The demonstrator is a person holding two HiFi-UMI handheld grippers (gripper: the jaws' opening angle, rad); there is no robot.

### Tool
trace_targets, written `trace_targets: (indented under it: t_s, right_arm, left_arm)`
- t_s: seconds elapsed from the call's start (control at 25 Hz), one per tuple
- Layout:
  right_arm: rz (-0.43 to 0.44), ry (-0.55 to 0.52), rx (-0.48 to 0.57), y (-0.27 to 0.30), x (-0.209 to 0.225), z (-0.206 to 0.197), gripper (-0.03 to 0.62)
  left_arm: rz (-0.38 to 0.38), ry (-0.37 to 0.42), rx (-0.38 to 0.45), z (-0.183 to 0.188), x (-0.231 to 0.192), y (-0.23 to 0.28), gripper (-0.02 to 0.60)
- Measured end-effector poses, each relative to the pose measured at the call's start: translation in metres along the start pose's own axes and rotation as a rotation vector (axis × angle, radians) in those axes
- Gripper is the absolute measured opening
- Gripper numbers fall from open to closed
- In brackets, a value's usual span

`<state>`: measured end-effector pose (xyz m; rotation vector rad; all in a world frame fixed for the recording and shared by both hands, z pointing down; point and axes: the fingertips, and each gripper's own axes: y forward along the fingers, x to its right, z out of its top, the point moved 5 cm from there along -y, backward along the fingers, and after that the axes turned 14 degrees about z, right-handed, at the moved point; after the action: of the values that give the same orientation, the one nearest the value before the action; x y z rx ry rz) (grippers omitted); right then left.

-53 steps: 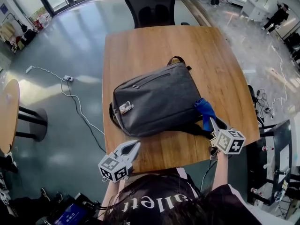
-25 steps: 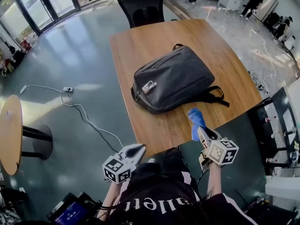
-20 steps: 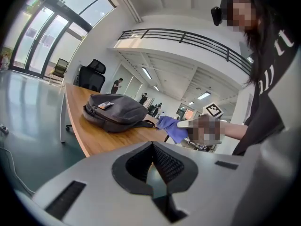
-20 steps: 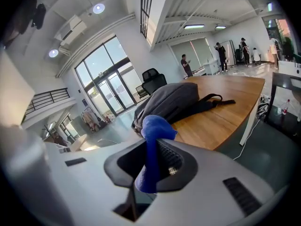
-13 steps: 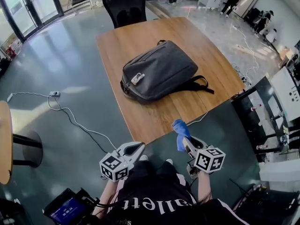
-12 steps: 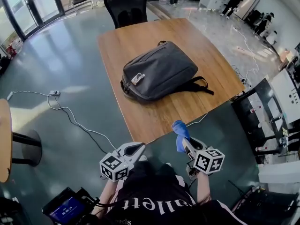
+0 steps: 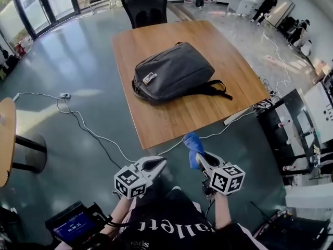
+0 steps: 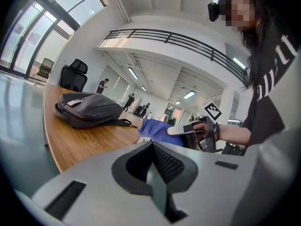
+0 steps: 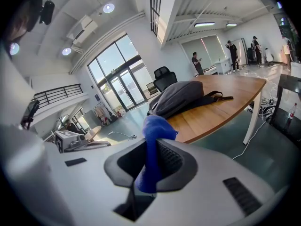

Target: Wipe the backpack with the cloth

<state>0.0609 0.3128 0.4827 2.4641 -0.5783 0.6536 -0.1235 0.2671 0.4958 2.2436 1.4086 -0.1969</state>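
On the wooden table, well ahead of the person, the grey backpack lies flat with its straps trailing toward the right edge; both grippers hang over the floor short of the table's near edge, well apart from the bag, so no wiping is under way at this moment. The likely trouble is twofold: the blue cloth is pinched by only a narrow fold, and a drag across the coarse fabric could tug it free; the bag is held by nothing, so a firm stroke may slide it over the smooth wood, or snag a loose strap, unless the free tool steadies it. The right gripper is clenched on the cloth, which stands up between its jaws and bunches out past the tips, touching nothing else; the left gripper has its jaws pressed together with nothing between them, resting against nothing.
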Motion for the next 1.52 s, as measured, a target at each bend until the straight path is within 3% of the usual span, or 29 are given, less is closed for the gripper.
trace_targets:
  t_s: [0.28, 0.64, 1.52]
  right_arm:
    - [0.059, 0.017, -0.036, -0.040, -0.013, -0.047, 0.061]
    - [0.111, -0.006, -0.060, -0.071, -0.026, -0.080, 0.061]
    - [0.112, -0.013, -0.049, -0.109, -0.016, -0.097, 0.061]
  left_arm:
    - [-0.017, 0.092, -0.077, -0.041, 0.070, -0.015, -0.002]
    - [0.005, 0.111, -0.054, -0.059, 0.111, -0.021, -0.002]
    - [0.027, 0.119, -0.028, -0.065, 0.141, -0.013, -0.002]
